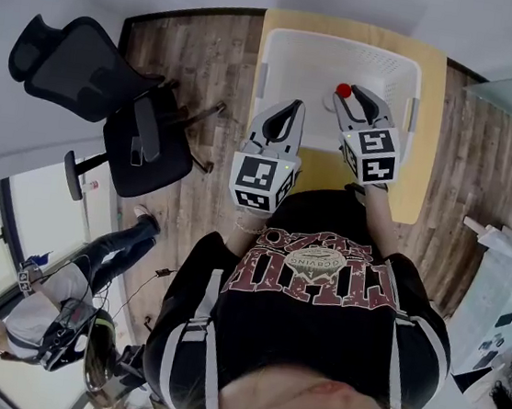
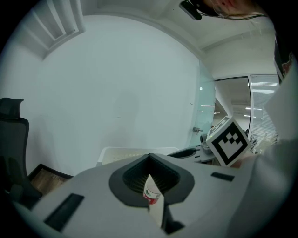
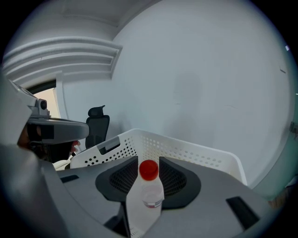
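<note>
**A:** What is the biggest thing by the claws?

**B:** The pale wooden bench [image 1: 419, 173]. It runs beneath and beyond both claws and carries a white perforated basket [image 1: 341, 41], which sits just ahead of and below them.

**A:** And the claws?

**B:** The right claw [image 1: 351, 94] is closed on a clear bottle [image 3: 146, 195]. The bottle stands upright between its jaws, and its red cap [image 3: 149, 170] pokes up at the jaw tips. The left claw [image 1: 291, 109], just beside the right one, has its jaws drawn almost together on a small white container [image 2: 152, 193] with a red and green label. Only a sliver of that container shows in the narrow gap.

**A:** Which step is this?

**B:** I judge it to be the carry: both pieces are gripped and raised, and neither rests on anything. The bottle hangs over the near right part of the basket, and the container is at the near left rim.

**A:** What does the next move call for?

**B:** Probably a steady grip, each claw lowered inside the basket walls, and the two kept apart so they don't knock. I can't tell how high they are above the basket floor.
</note>
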Demonstrator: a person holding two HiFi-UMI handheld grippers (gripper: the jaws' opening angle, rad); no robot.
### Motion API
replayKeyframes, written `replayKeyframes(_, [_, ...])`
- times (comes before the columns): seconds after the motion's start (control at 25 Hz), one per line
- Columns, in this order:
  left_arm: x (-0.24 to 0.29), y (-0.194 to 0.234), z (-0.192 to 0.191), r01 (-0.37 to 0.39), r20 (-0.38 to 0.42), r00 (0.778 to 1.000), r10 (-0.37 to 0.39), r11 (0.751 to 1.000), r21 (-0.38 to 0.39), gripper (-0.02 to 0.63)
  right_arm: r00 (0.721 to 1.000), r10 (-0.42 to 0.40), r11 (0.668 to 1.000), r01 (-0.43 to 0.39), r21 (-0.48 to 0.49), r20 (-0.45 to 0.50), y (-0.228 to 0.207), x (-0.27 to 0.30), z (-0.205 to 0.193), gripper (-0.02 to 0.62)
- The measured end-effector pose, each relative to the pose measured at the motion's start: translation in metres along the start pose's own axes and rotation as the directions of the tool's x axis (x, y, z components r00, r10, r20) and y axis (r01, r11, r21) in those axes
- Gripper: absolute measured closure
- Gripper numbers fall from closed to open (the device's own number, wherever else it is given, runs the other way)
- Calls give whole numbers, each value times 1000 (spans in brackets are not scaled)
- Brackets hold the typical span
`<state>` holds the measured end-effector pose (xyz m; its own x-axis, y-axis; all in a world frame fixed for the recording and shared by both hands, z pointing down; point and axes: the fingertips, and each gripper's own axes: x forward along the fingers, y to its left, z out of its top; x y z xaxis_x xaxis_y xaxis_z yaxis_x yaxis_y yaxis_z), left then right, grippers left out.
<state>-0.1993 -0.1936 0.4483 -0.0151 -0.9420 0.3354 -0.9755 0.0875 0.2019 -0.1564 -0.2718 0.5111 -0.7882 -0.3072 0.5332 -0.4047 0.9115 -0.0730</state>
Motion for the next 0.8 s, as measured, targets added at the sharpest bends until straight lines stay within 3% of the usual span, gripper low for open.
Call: replayKeyframes(0.8, [-5,14,0,-38,6,999,38,999,-19,560,989,35,999,-37,-15,-142,0,29,-15,445])
